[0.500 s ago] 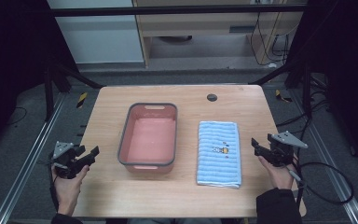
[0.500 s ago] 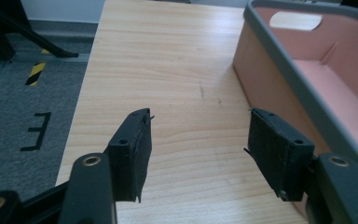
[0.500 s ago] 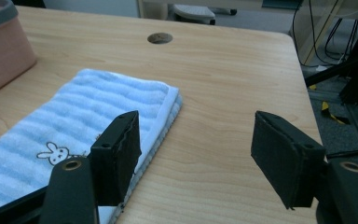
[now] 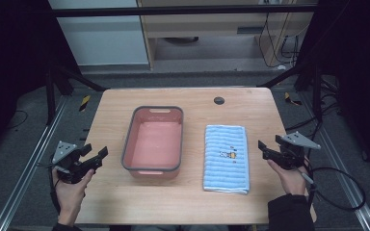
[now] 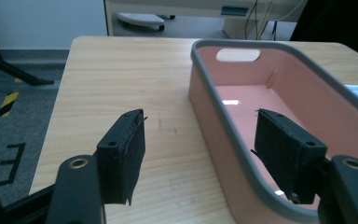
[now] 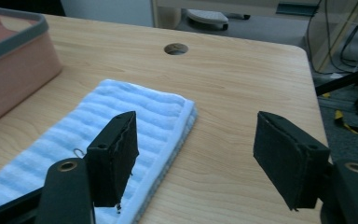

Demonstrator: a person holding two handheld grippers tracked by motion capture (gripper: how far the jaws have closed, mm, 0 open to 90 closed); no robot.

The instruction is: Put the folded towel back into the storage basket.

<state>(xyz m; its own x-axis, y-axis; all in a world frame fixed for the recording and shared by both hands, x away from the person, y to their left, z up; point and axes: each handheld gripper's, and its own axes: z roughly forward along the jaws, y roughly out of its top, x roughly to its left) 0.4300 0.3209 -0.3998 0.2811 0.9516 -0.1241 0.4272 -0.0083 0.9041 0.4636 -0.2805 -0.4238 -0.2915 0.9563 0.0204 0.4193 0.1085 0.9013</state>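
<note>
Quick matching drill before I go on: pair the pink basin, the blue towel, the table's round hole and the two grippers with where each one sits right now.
Things:
1. pink basin
2. blue striped towel
3. round hole
4. left gripper
5. right gripper

Places:
A. table's far edge, right of centre
B. middle of the table
C. open, near the table's left edge
D. folded flat, just right of the basin
E. open, beside the towel's right edge

Pairs: 1-B, 2-D, 3-A, 4-C, 5-E
</note>
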